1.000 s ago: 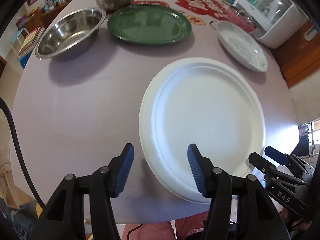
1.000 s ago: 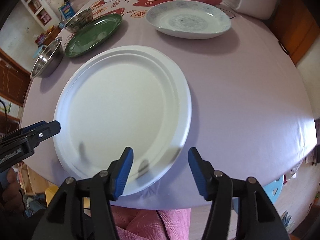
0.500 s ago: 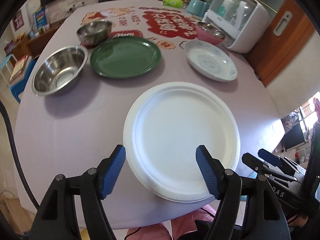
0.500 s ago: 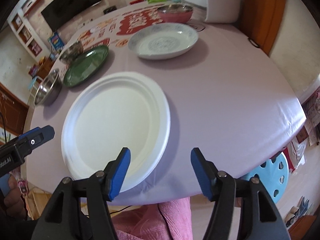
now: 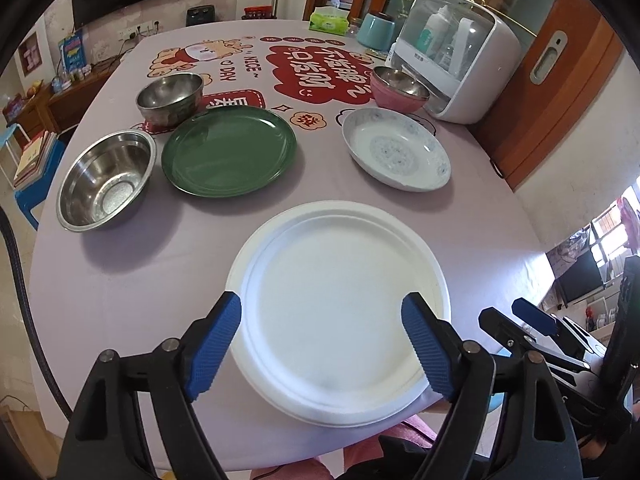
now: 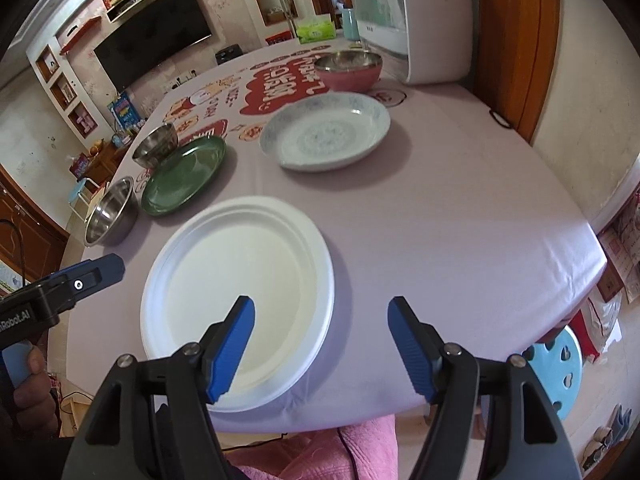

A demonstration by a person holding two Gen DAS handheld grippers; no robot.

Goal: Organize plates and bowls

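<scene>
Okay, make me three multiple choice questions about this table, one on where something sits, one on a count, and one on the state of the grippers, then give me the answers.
1. What lies directly beside the green plate, toward the table's left edge?
A. steel bowl
B. tissue box
C. pink bowl

2. How many bowls are bare steel outside?
A. one
B. two
C. four

3. What are the two grippers doing?
A. both open, empty
B. both shut on the white plate
C. left one holding a bowl

Answers:
1 A, the wide steel bowl flanks it.
2 B, that one and the deeper steel bowl.
3 A, the left gripper and right gripper are spread above the white plate.
</scene>
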